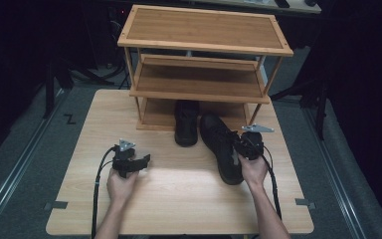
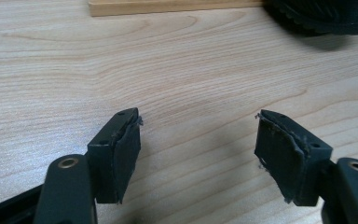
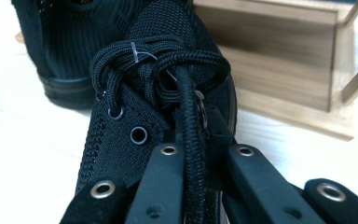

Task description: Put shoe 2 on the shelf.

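Observation:
Two black lace-up shoes lie on the table. One shoe (image 1: 185,123) sits with its toe under the wooden rack (image 1: 204,30). The other shoe (image 1: 220,144) lies angled to its right. My right gripper (image 1: 239,145) is at this shoe's laced top. In the right gripper view my right gripper (image 3: 193,144) is shut on a thick black lace (image 3: 189,98) that loops out of the knot over the shoe's upper (image 3: 121,135). My left gripper (image 1: 143,160) rests low over bare table left of the shoes. There my left gripper (image 2: 198,140) is open with nothing between its pads.
The rack has three shelves and stands at the back of the table (image 1: 179,194). Its base board (image 2: 168,6) and a shoe sole (image 2: 326,14) lie ahead of the left gripper. Dark floor and stands surround the table.

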`<action>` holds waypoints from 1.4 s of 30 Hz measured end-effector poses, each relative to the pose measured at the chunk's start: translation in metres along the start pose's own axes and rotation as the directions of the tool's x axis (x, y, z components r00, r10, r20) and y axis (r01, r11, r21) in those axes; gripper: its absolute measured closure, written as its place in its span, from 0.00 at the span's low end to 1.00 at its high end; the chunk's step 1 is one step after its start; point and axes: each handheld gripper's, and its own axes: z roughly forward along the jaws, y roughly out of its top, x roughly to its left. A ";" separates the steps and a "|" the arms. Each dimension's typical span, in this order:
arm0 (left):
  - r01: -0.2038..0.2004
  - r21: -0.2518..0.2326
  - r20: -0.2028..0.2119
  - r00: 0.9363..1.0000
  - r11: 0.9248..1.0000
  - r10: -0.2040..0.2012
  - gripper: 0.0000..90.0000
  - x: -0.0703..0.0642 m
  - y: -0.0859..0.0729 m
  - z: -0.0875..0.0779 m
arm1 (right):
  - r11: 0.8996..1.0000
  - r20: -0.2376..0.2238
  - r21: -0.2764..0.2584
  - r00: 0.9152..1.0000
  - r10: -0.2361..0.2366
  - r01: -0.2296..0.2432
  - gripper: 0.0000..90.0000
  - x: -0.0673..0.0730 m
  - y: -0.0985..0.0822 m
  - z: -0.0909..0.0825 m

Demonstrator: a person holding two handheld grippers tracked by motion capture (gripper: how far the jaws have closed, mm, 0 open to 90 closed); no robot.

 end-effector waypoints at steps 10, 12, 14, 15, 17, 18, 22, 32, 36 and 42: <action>0.000 0.000 0.001 1.000 1.000 0.000 0.35 0.000 0.000 0.000 | 1.000 0.031 0.004 0.999 0.023 -0.024 0.98 -0.010 0.011 0.010; -0.001 0.000 0.001 1.000 1.000 0.001 0.35 0.000 0.000 0.000 | 1.000 0.029 0.000 0.999 0.029 -0.030 0.98 -0.012 0.014 0.012; -0.001 0.001 0.000 1.000 1.000 0.001 0.35 0.000 0.000 0.000 | 0.999 0.026 -0.001 0.999 0.043 -0.043 0.98 -0.013 0.016 0.015; -0.001 0.000 0.000 1.000 1.000 0.001 0.35 0.000 0.000 0.000 | 0.999 0.026 0.000 0.999 0.043 -0.043 0.98 -0.014 0.017 0.016; 0.000 0.000 0.000 1.000 1.000 0.000 0.35 0.000 0.000 0.000 | 0.999 0.033 0.004 0.999 0.041 -0.041 0.98 -0.015 0.020 0.019; 0.000 0.000 0.000 1.000 1.000 0.000 0.35 0.000 0.000 0.000 | 0.999 0.037 0.004 0.998 0.047 -0.048 0.98 -0.014 0.021 0.021; 0.000 0.000 0.001 1.000 1.000 0.000 0.35 0.000 0.000 0.000 | 0.999 0.047 0.002 0.998 0.041 -0.041 0.98 -0.014 0.027 0.026; -0.006 0.002 0.003 1.000 1.000 0.006 0.35 -0.001 0.000 0.000 | 1.000 0.075 -0.004 0.997 0.012 -0.011 0.98 -0.007 0.048 0.037; -0.005 0.002 0.004 1.000 1.000 0.005 0.35 -0.001 0.000 0.000 | 0.999 0.081 -0.017 0.996 0.029 -0.027 0.98 -0.008 0.054 0.039; -0.005 0.002 0.005 1.000 1.000 0.005 0.35 -0.001 0.000 0.000 | 0.997 0.099 -0.037 0.992 0.073 -0.070 0.98 -0.013 0.057 0.046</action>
